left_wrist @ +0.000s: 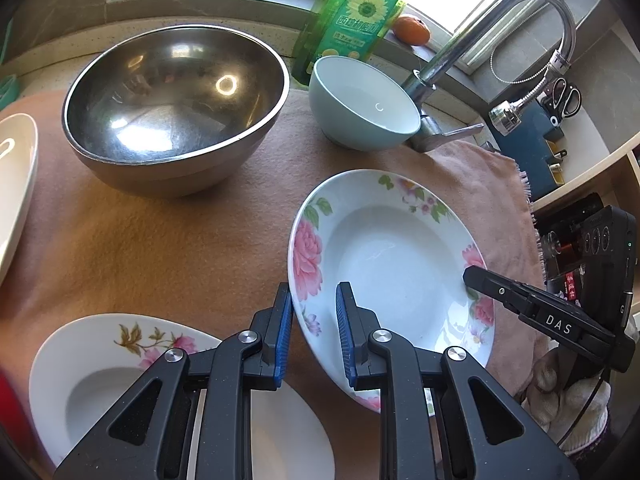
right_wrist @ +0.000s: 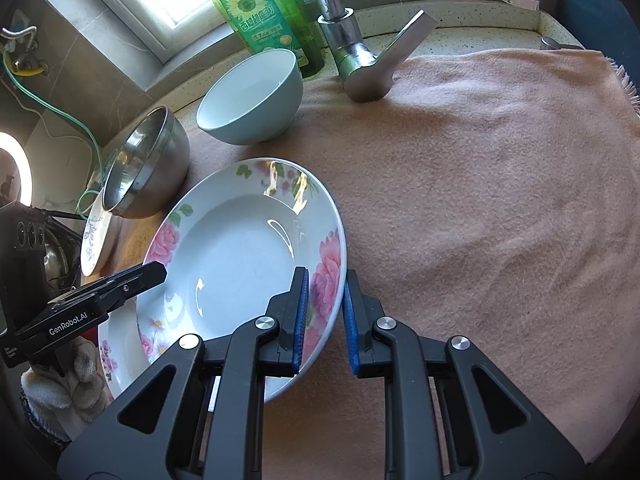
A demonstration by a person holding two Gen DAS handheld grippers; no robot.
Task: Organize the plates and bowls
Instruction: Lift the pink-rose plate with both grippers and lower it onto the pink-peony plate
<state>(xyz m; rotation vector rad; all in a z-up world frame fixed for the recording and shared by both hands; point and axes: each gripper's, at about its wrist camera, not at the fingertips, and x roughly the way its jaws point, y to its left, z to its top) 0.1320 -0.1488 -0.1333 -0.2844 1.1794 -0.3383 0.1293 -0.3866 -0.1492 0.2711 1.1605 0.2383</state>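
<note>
A floral deep plate (left_wrist: 392, 264) (right_wrist: 240, 264) is tilted above the pink towel. My left gripper (left_wrist: 314, 300) straddles its left rim, with the rim between the blue pads. My right gripper (right_wrist: 324, 284) straddles its right rim the same way and shows in the left wrist view (left_wrist: 476, 276). Both look closed on the rim. A second floral plate (left_wrist: 120, 376) (right_wrist: 116, 352) lies below it. A steel bowl (left_wrist: 176, 104) (right_wrist: 148, 168) and a light blue bowl (left_wrist: 360, 100) (right_wrist: 252, 96) stand behind.
A faucet (left_wrist: 432, 80) (right_wrist: 348, 40) and a green detergent bottle (left_wrist: 356, 20) (right_wrist: 268, 12) stand at the back. An orange (left_wrist: 412, 30) sits on the sill. A white plate (left_wrist: 16, 184) lies at far left. The pink towel (right_wrist: 500, 180) spreads to the right.
</note>
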